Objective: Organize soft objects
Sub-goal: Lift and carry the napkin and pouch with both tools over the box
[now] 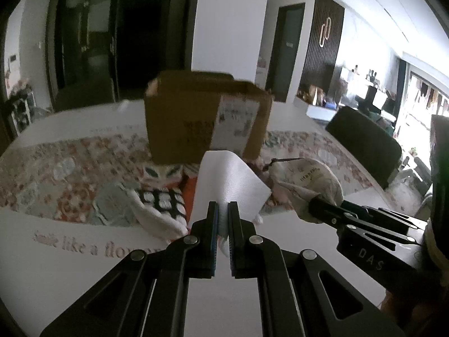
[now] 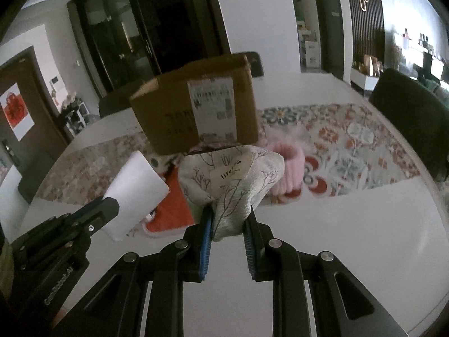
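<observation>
Left wrist view: left claw (image 1: pixel 223 210) pinches a white cloth (image 1: pixel 227 179); beside it, right claw (image 2: pixel 228 219) grips a printed pouch (image 2: pixel 233 179). Beyond lie a checked cloth (image 1: pixel 161 199), pink band (image 2: pixel 289 168), then the box (image 2: pixel 196 112). Sorting looks barely begun.

A cardboard box (image 2: pixel 196 106) stands on the patterned runner (image 2: pixel 350 146) across the worktop (image 2: pixel 336 238). Before the box, the folded towel (image 2: pixel 134 193) sits left of the printed pouch (image 2: pixel 233 179). A fuzzy band (image 2: pixel 289 171) lies right of the pouch, behind it.
</observation>
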Available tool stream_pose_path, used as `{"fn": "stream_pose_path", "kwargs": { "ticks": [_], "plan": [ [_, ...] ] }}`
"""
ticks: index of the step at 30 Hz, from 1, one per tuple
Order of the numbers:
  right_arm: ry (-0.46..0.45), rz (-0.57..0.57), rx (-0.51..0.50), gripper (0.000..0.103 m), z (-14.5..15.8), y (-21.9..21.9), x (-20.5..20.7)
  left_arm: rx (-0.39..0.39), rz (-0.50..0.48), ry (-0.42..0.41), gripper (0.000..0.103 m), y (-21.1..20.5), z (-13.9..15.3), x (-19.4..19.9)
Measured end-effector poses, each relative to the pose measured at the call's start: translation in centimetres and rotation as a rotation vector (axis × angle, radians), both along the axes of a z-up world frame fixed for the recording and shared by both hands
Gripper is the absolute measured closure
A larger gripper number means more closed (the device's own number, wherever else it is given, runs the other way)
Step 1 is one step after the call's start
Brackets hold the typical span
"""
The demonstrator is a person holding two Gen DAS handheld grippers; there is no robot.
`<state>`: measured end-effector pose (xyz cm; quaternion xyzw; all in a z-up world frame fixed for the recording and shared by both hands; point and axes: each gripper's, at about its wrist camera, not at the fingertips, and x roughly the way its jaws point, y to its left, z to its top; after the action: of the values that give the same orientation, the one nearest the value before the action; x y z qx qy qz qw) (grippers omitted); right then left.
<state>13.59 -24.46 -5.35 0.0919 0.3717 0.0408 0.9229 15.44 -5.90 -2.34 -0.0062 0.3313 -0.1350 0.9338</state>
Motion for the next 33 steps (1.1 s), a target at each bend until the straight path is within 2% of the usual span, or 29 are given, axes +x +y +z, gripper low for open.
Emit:
{"fn": "stream_pose_path", "kwargs": {
  "ticks": [12, 26, 33],
  "plan": [
    [-0.113, 0.019, -0.014, 0.080, 4.5, 1.6, 0.0, -0.023, 0.017, -0.087, 0.094, 1.8, 4.0, 0.4],
    [-0.215, 0.037, -0.038, 0.080, 9.3, 3.2, 2.5, -0.010, 0.042, -0.203, 0.094, 3.0, 8.6, 2.4],
    [-0.251, 0.044, -0.060, 0.080, 11.0, 3.6, 4.4, -0.009, 0.049, -0.232, 0.094, 3.2, 10.0, 4.2]
  ]
}}
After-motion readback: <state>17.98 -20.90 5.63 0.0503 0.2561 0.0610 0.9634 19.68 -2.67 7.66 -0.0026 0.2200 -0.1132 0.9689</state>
